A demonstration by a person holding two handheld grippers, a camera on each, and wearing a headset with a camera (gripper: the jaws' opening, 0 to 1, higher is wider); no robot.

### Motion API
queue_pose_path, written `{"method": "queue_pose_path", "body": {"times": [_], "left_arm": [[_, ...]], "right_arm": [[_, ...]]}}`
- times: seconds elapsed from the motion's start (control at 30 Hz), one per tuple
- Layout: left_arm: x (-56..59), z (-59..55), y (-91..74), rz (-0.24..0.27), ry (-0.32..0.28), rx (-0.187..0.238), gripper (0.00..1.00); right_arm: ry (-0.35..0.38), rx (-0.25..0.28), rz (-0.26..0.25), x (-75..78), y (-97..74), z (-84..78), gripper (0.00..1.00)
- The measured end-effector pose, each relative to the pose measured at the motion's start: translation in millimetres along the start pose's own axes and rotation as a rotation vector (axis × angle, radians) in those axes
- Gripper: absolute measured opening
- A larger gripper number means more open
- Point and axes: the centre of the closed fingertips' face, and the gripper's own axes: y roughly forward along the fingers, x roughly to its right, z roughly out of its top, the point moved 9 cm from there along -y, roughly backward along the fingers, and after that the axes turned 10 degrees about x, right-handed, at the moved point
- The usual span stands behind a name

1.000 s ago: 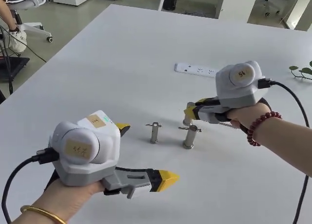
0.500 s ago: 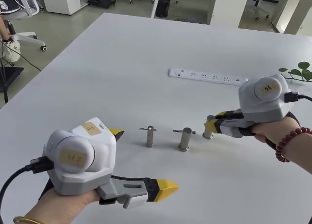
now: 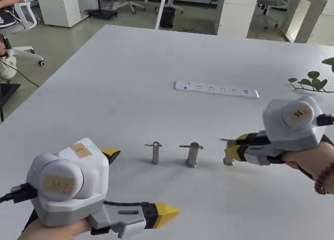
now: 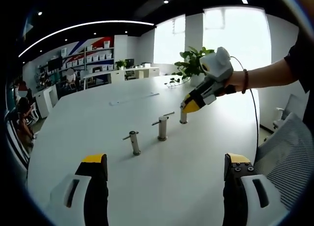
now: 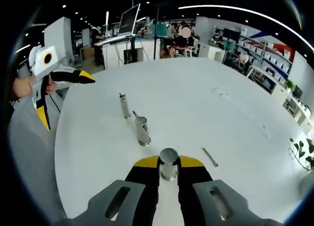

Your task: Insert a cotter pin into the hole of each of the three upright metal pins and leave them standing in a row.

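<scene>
Three metal pins stand in a row on the white table (image 3: 130,78). The left pin (image 3: 155,153) and the middle pin (image 3: 192,154) each carry a cotter pin through the top. The right pin (image 3: 228,158) stands at the row's right end, with my right gripper (image 3: 232,152) shut on it; its top shows between the yellow tips of the right gripper (image 5: 168,163). A loose cotter pin (image 5: 210,157) lies on the table just beyond it. My left gripper (image 3: 138,183) is open and empty, nearer me and left of the row.
A white power strip (image 3: 215,88) lies across the table behind the row. A small plant (image 3: 312,82) stands at the far right edge. Office chairs and cabinets are on the floor beyond the table.
My right gripper has carried the third pin rightward, from behind the middle pin to the right end of the row. The left gripper stays open and nearly still.
</scene>
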Motion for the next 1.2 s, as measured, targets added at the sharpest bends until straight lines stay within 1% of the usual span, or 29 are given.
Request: {"method": "queue_pose_path", "body": {"times": [0.1,0.2,0.37,0.5,0.6,0.73,0.83,1.07,1.2], "left_arm": [[1.8,-0.4,-4.6,0.003,-0.006,-0.002,0.99],[3.9,-0.5,-8.5,0.005,0.003,-0.006,0.99],[4.9,-1.6,-13.1,0.015,-0.003,-0.005,0.99],[3.9,-1.8,-13.1,0.023,-0.006,-0.003,0.99],[3.5,-1.5,-12.1,0.025,0.000,0.002,0.99],[3.8,-2.4,-11.3,0.020,0.012,-0.008,0.99],[4.4,-2.2,-10.6,0.016,0.016,-0.007,0.98],[3.5,-2.0,-12.4,0.025,0.020,-0.006,0.98],[2.9,-1.1,-12.8,0.031,0.018,-0.001,0.98]], "right_arm": [[-0.001,0.001,0.014,-6.8,-2.0,-1.9,0.08],[0.002,0.009,0.028,-15.0,-3.7,-2.8,0.08],[-0.024,0.014,0.055,-26.4,-2.8,-3.4,0.08],[-0.025,0.017,0.086,-37.4,2.5,-4.8,0.08],[-0.040,0.022,0.104,-47.1,7.1,-3.8,0.08],[-0.030,0.034,0.124,-54.3,13.2,-1.9,0.08],[-0.029,0.036,0.133,-60.9,18.5,-0.1,0.08],[-0.013,0.055,0.135,-68.2,30.6,4.1,0.08],[-0.026,0.056,0.129,-74.0,35.0,4.3,0.08]]}}
